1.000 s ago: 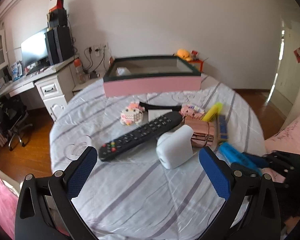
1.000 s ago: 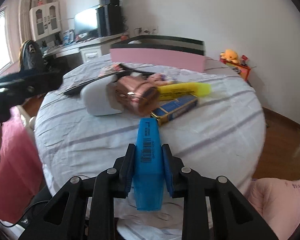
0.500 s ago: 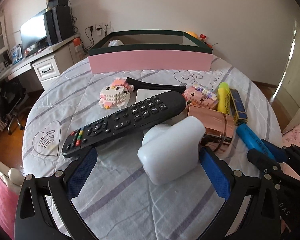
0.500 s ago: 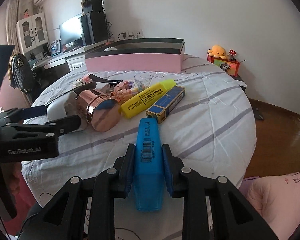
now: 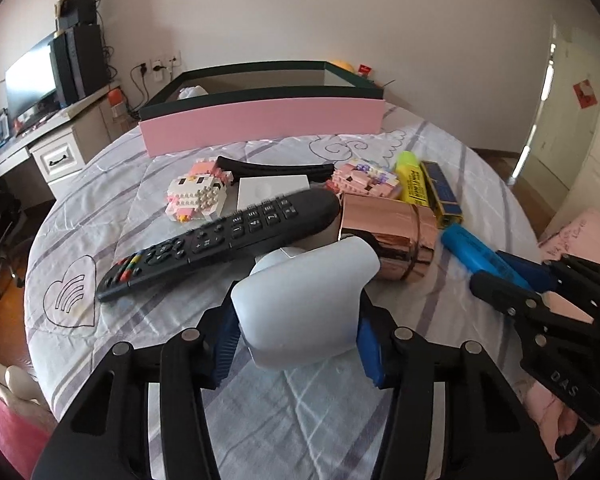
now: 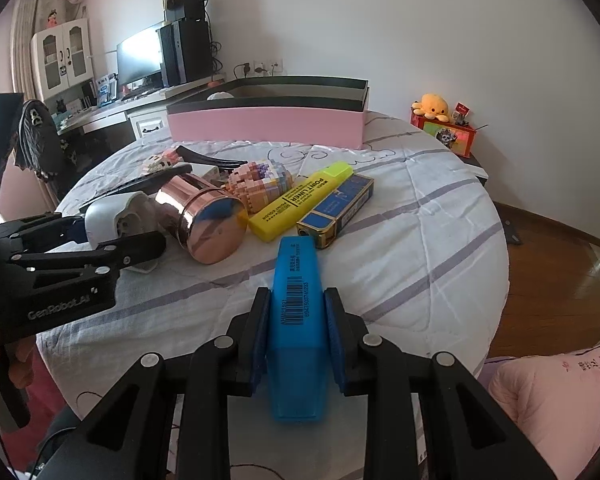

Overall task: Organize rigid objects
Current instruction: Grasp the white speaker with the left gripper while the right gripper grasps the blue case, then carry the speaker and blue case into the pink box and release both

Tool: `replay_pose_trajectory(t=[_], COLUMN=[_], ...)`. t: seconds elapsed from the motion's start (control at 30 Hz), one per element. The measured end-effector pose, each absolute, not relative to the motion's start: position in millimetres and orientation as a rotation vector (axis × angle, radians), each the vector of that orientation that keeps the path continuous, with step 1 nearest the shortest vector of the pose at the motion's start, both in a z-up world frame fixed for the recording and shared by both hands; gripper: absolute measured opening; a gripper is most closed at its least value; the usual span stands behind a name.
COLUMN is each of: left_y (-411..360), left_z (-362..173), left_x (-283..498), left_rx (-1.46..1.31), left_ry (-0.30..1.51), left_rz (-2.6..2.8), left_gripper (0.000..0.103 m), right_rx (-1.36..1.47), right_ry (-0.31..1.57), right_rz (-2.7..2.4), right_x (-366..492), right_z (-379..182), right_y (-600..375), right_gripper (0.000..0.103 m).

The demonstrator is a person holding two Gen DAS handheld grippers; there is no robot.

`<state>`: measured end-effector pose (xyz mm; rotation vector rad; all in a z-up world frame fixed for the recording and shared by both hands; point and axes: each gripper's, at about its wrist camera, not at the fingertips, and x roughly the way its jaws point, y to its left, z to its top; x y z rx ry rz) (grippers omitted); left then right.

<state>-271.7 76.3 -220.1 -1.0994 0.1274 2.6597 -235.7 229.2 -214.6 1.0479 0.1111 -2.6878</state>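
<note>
A white charger block lies on the striped cloth of the round table, near its front edge. My left gripper has its jaws closing on the block, and both blue pads touch its sides. In the right wrist view the same block sits between the left gripper's fingers. My right gripper is shut on a blue highlighter and holds it above the table's right side. A pink box with a dark rim stands open at the back.
A black remote, a copper cup on its side, a yellow highlighter, a small blue box, two block figures, a black curved piece and a white card crowd the middle. A desk stands left.
My left gripper came forward and down over the white charger block, and its wide jaws have closed in against the block's sides. The right gripper keeps the blue highlighter.
</note>
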Motion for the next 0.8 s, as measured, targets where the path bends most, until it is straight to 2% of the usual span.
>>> replay_pose_trajectory(t=[0.43, 0.8], left_y=[66.3, 55.9], left_z=[-192.7, -154.2], left_x=[-246.9, -237.3], left_rx=[-0.988, -0.856], left_ry=[0.148, 0.158], left_rz=[2.648, 2.701], left_gripper=[0.051, 0.051], right_rx=[1.01, 0.888], right_ry=[0.084, 0.089], right_rz=[-2.672, -2.688], right_x=[-223.3, -216.8], right_z=[-200.1, -161.2], right_y=[214.5, 199.5], right_gripper=[0.027, 0.027])
